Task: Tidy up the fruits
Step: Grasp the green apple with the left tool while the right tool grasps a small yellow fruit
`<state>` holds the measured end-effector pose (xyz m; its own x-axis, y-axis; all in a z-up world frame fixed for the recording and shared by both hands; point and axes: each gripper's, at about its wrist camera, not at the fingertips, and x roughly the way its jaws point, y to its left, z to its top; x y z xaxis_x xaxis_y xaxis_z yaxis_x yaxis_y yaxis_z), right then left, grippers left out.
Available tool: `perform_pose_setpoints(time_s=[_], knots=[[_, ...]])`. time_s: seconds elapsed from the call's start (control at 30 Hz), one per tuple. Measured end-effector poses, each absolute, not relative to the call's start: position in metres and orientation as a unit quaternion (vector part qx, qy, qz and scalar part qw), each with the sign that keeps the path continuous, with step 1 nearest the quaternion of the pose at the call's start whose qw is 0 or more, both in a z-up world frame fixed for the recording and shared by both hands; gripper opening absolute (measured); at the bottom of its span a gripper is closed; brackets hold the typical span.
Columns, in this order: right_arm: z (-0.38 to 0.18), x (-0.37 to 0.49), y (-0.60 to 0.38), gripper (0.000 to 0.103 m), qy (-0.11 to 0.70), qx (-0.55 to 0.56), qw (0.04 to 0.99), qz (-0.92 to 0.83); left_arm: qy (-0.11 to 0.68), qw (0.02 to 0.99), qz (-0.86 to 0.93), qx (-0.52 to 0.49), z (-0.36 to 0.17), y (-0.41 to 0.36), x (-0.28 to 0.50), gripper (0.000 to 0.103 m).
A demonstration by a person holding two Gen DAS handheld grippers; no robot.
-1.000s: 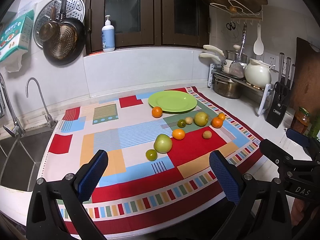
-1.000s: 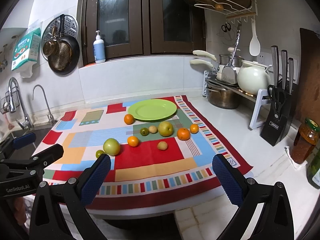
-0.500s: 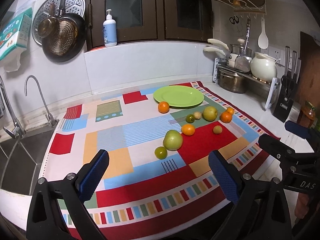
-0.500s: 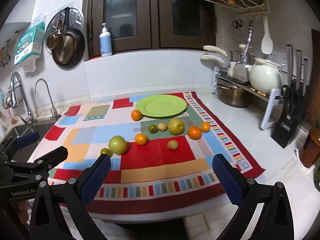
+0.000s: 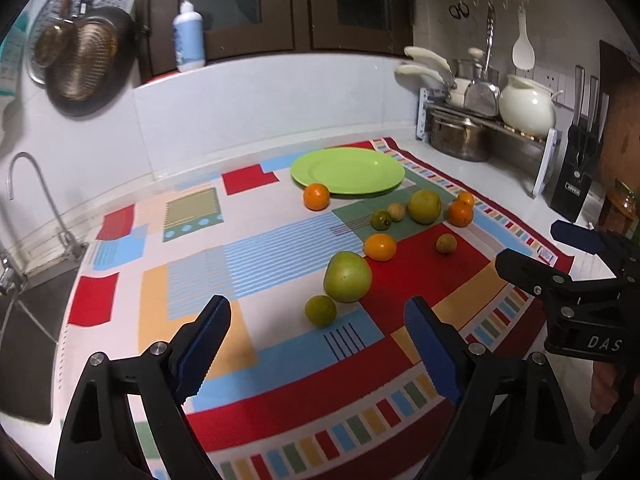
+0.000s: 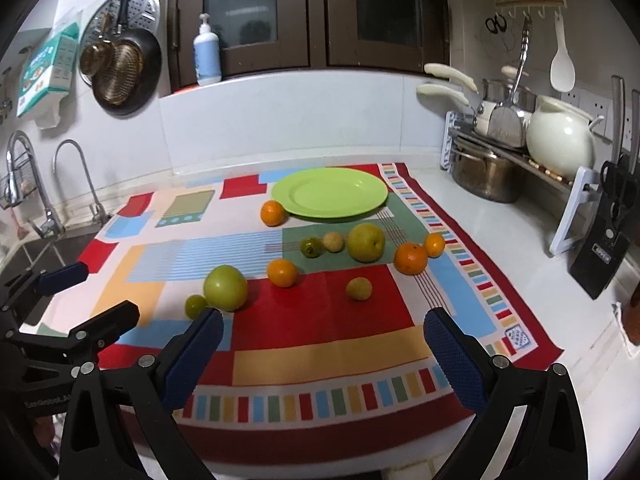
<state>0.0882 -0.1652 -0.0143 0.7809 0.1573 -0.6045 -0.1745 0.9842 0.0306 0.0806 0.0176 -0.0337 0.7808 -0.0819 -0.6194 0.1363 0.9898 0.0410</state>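
Several fruits lie loose on a patchwork cloth [image 5: 192, 280]: a large green fruit [image 5: 347, 277], a small green one [image 5: 320, 311] beside it, oranges [image 5: 380, 247] and yellow fruits [image 5: 425, 206]. Behind them sits an empty green plate [image 5: 348, 170] [image 6: 330, 192]. My left gripper [image 5: 316, 320] hovers short of the small green fruit, which shows between its closing jaws untouched. My right gripper [image 6: 323, 318] stands open over the red patch with nothing in it, the large green fruit [image 6: 225, 288] ahead to its left. Each gripper shows in the other's view: right [image 5: 530, 244], left [image 6: 106, 290].
A sink [image 5: 28, 320] with taps [image 6: 16, 168] lies left of the cloth. At the right stand a rack with a steel pot [image 6: 486, 176], a white jug [image 6: 560, 140] and a knife block [image 6: 604, 248]. Pans [image 6: 120, 68] hang on the back wall.
Both grippers have moved forward and down toward the fruits, which now look larger. The left gripper's jaws have come closer together. No fruit has moved.
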Motion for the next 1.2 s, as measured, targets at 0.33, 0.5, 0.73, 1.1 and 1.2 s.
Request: perform_pose_setpoints(time_s=[0.33, 0.5, 0.73, 1.1, 1.2], knots=[[-0.042, 0.133, -0.170, 0.093, 0.351, -0.003, 0.934, 0.068, 0.374, 0.921, -0.093, 0.057, -0.062, 0.007, 0.140, 0.081], [-0.058, 0.155, -0.175, 0.086, 0.377, 0.008, 0.925, 0.052, 0.407, 0.905, -0.111, 0.050, -0.076, 0.003, 0.163, 0.075], [-0.075, 0.181, -0.180, 0.074, 0.406, 0.025, 0.913, 0.040, 0.429, 0.892, -0.128, 0.064, -0.087, -0.007, 0.181, 0.069], [-0.089, 0.200, -0.176, 0.055, 0.421, 0.018, 0.906, 0.039, 0.452, 0.878, -0.138, 0.076, -0.099, -0.015, 0.196, 0.057], [-0.091, 0.204, -0.174, 0.051, 0.423, 0.015, 0.905, 0.037, 0.459, 0.874, -0.140, 0.076, -0.101, -0.015, 0.200, 0.051]])
